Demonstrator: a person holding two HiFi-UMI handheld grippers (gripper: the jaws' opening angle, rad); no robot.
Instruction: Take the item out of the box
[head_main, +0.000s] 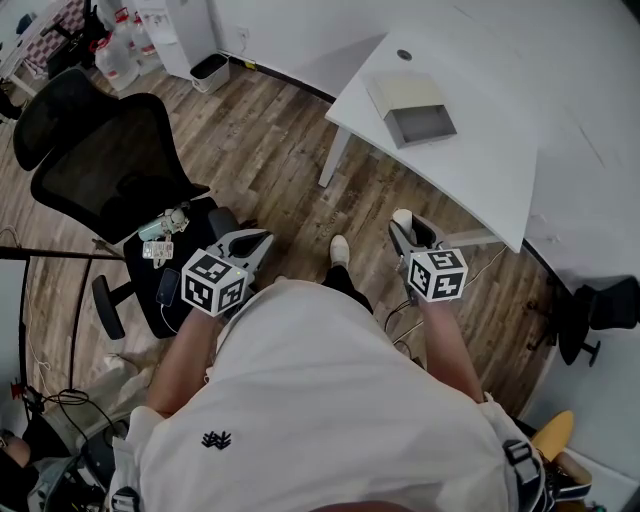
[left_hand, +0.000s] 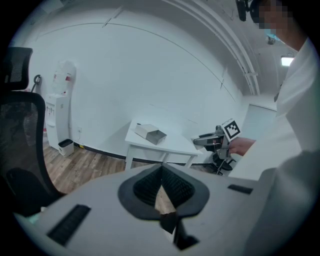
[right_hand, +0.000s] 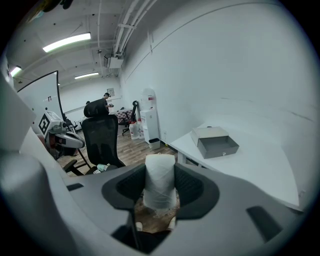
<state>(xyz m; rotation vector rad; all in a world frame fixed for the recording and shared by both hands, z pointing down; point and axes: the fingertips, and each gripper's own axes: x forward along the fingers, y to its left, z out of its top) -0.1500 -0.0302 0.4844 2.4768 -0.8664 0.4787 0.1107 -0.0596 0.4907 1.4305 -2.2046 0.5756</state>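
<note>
The right gripper, at the centre right of the head view, has its fingers standing fairly wide and pressed on either side of a white roll, so the task's item is in that grip and not in the box. The box lies on the white bench in the upper right of the head view. Its grey tray is slid out toward the person and, as far as can be made out, holds nothing. The roll is well apart from the box, out over the wooden floor, which suggests that the removal itself is done and the item is simply being carried clear. The grip sits on the roll's lower half, probably to keep it steady. In the right gripper view the roll's long axis runs up and down the frame, crosswise to the line on which the fingers close. Its flat top rises above them toward the upper middle of the frame. The left gripper, at the centre left of the head view, has its ribbed fingers brought together at the tips with nothing between them. It seems to be only a spare hand here.
</note>
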